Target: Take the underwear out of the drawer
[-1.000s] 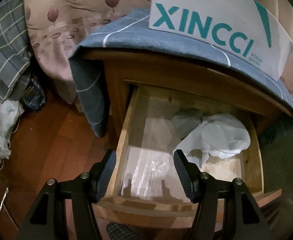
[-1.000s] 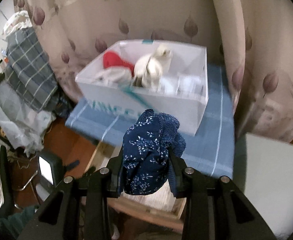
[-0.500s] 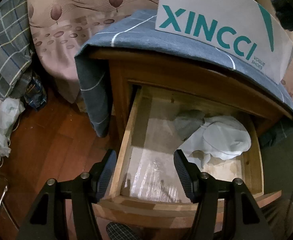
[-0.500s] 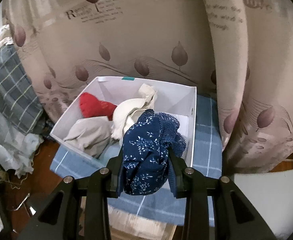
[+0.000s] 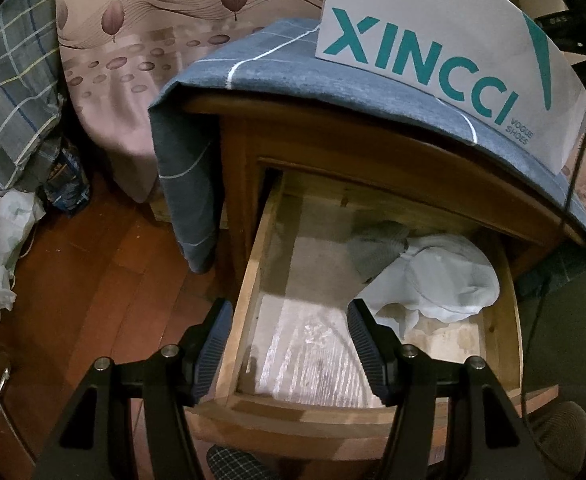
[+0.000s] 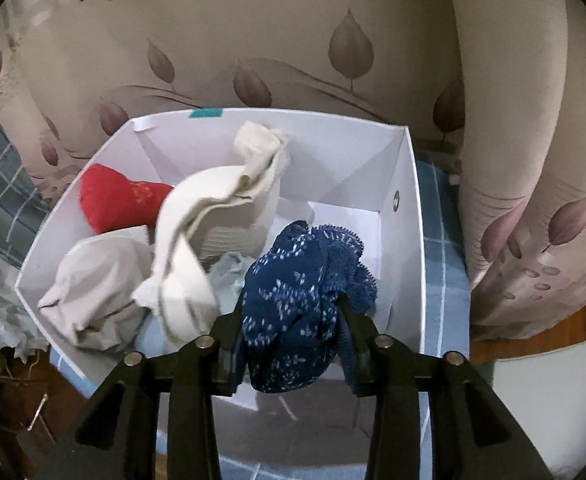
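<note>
Presently, item one: my right gripper (image 6: 289,312) carries the dark blue patterned underwear (image 6: 299,304) bunched between its jaws, which have just been opening a little, hanging over the white box (image 6: 407,236) that already holds red, cream and grey pieces. Item two: my left gripper (image 5: 289,344) has its jaws apart with nothing between them, above the front left corner of the open wooden drawer (image 5: 249,280). Item three: pale and grey garments (image 5: 441,280) lie toward the drawer's back right; the box stands on the blue cloth (image 5: 277,64) over the cabinet.
</note>
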{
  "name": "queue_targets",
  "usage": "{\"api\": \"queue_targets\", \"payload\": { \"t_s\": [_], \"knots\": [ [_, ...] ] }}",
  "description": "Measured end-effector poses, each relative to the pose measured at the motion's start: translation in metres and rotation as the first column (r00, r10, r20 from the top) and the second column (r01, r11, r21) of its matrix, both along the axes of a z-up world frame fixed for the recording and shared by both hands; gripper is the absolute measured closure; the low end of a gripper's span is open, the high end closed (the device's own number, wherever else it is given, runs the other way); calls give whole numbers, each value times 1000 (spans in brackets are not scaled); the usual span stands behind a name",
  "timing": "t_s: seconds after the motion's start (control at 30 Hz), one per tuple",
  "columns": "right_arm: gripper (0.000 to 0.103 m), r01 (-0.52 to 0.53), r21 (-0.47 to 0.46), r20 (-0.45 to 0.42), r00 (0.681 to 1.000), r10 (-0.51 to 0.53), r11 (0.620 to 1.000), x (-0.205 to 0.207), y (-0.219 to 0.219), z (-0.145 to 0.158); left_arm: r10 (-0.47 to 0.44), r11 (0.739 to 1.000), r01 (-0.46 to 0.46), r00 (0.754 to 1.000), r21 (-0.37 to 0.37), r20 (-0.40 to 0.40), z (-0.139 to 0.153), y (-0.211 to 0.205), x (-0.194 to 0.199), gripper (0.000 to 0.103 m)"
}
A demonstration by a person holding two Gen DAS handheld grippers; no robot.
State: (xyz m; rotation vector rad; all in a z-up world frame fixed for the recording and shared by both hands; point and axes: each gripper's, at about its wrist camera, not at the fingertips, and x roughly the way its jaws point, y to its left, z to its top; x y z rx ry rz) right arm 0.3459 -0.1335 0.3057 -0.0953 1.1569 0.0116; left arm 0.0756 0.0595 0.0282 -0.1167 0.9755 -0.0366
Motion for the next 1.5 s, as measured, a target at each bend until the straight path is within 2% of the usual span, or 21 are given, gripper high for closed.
{"api": "queue_targets", "payload": {
  "t_s": [0.13,0.37,0.4,0.43,0.47,0.7,0.9,1.03,1.13,1.23,1.27,1.33,1.4,1.5],
  "knots": [
    [46,-18,-32,15,1000,19,999,-1,8,-2,-6,1000,6,1000,15,6,0,-3,-1,42],
    [44,-34,-44,37,999,36,998,-9,15,7,-11,1000,11,1000,26,5,0,-5,0,42],
    [39,-33,-46,42,998,35,998,-11,16,10,-11,1000,11,1000,27,5,0,-5,0,42],
    [29,-34,-44,51,998,36,998,-14,16,14,-9,1000,9,1000,26,4,0,-5,0,42],
    [26,-37,-45,60,997,40,998,-16,18,18,-9,1000,9,1000,27,5,0,-5,-1,42],
    [25,-83,-74,93,992,90,994,-37,26,41,-8,999,8,1000,45,4,0,-7,0,42],
    [25,-163,-110,111,978,175,981,-78,35,56,-6,999,6,1000,49,1,-1,-6,0,42],
    [25,-270,-191,92,952,291,944,-118,48,53,-4,999,4,1000,48,2,-1,-6,-1,42],
    [25,-387,-294,36,909,415,874,-154,63,37,5,999,-5,1000,38,-1,-1,-4,0,42],
    [28,-475,-339,-46,871,490,812,-184,73,12,17,999,-17,1000,30,-2,-1,-1,0,42],
    [30,-492,-342,-66,863,501,801,-191,74,5,19,999,-19,1000,30,-2,-1,0,0,42],
    [41,-538,-336,-126,839,529,773,-205,77,-17,19,999,-19,1000,28,-2,0,0,-1,42],
    [44,-570,-327,-174,820,545,754,-214,76,-37,18,999,-18,1000,31,-2,-1,0,-1,42],
    [48,-629,-331,-262,777,572,703,-227,79,-74,19,999,-19,1000,27,-8,-1,1,0,42]
  ]
}}
